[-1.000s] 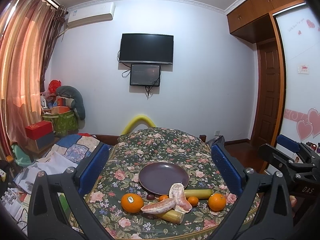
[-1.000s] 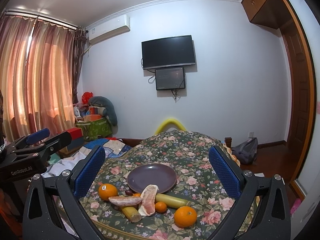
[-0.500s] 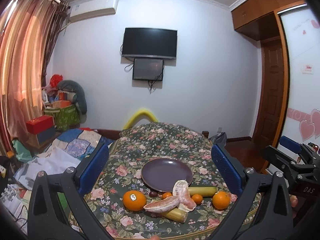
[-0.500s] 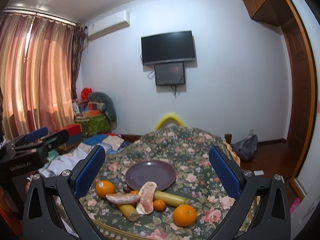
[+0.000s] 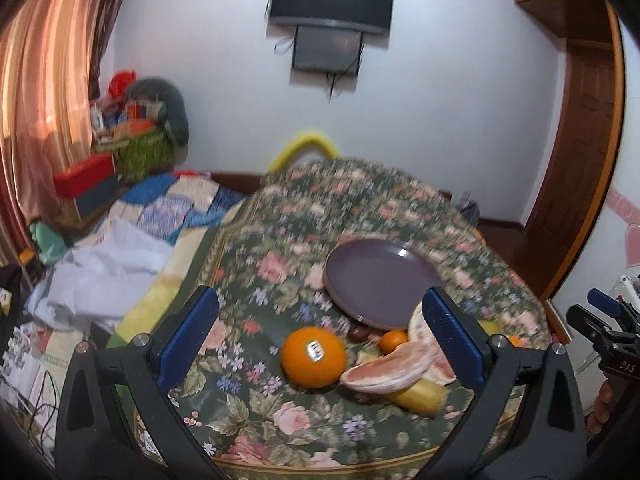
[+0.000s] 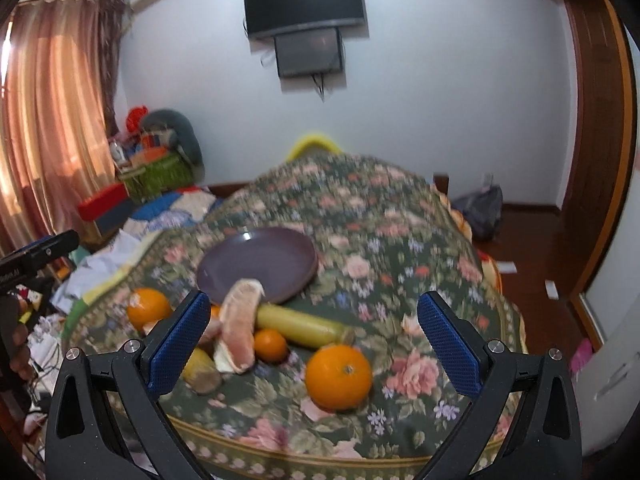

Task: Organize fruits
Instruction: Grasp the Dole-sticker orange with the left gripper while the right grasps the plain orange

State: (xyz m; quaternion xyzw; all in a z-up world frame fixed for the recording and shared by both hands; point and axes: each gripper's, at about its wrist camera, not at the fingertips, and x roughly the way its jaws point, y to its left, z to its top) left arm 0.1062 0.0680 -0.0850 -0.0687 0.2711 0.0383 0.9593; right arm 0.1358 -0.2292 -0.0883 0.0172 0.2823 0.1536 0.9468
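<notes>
An empty purple plate lies on a floral-cloth table. In front of it lie a stickered orange, a second orange, small tangerines, pomelo pieces, yellow banana-like fruits and a dark small fruit. My left gripper is open, above the stickered orange. My right gripper is open, above the second orange.
The table's near edge is just below both grippers. A bed with heaped cloths lies left of the table. Boxes and a green basket stand by the curtain. A bag sits on the floor by the door.
Both grippers have moved forward and down toward the fruit, which now looks much larger. Both stay open. The fruit and plate have not moved.
</notes>
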